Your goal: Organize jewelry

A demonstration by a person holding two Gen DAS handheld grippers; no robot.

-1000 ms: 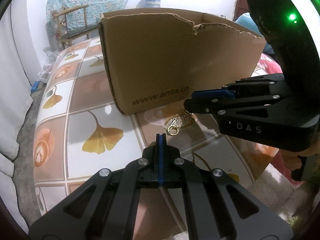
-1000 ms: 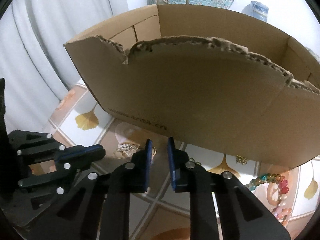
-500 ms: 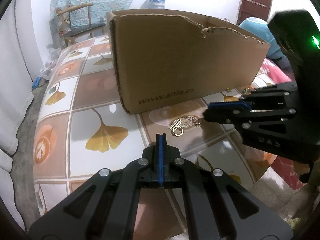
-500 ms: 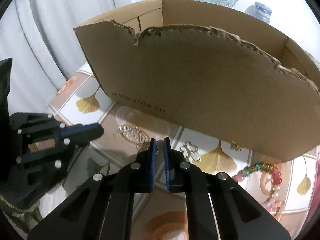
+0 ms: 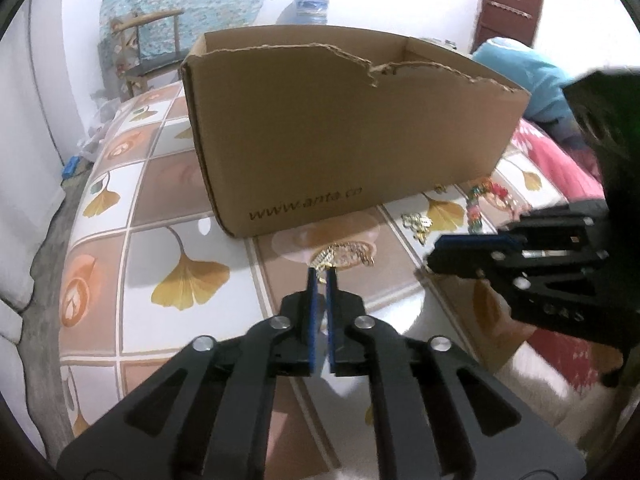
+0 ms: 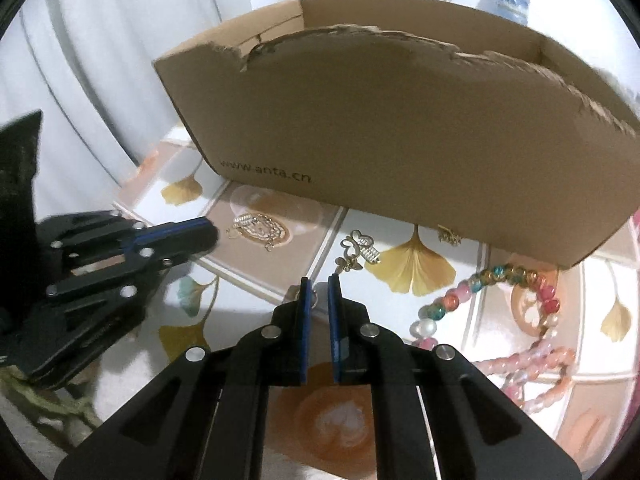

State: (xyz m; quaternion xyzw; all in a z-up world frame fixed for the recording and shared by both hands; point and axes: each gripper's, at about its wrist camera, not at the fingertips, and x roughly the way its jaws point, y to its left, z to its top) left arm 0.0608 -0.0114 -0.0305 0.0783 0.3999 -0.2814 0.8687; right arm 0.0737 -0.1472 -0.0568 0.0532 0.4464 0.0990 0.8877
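Table's left edge (image 5: 52, 216) drops off to grey floor, with a fair stretch of bare tile before the cardboard box (image 5: 352, 136), whose torn top rim is open. Left gripper (image 5: 321, 276) sits low, pointing at the box, fingers parted by a narrow gap, tips right at the gold chain (image 5: 344, 254) lying near the box's front wall. Right gripper (image 6: 319, 284) is slightly spread too, just short of the butterfly clip (image 6: 358, 252). Beaded bracelets (image 6: 500, 308) lie furthest right.

A gold chain bracelet (image 6: 258, 231) lies flat at 10 o'clock. A butterfly clip (image 6: 357, 253) lies at 12. Multicoloured bead strands (image 6: 496, 304) curl at 3.
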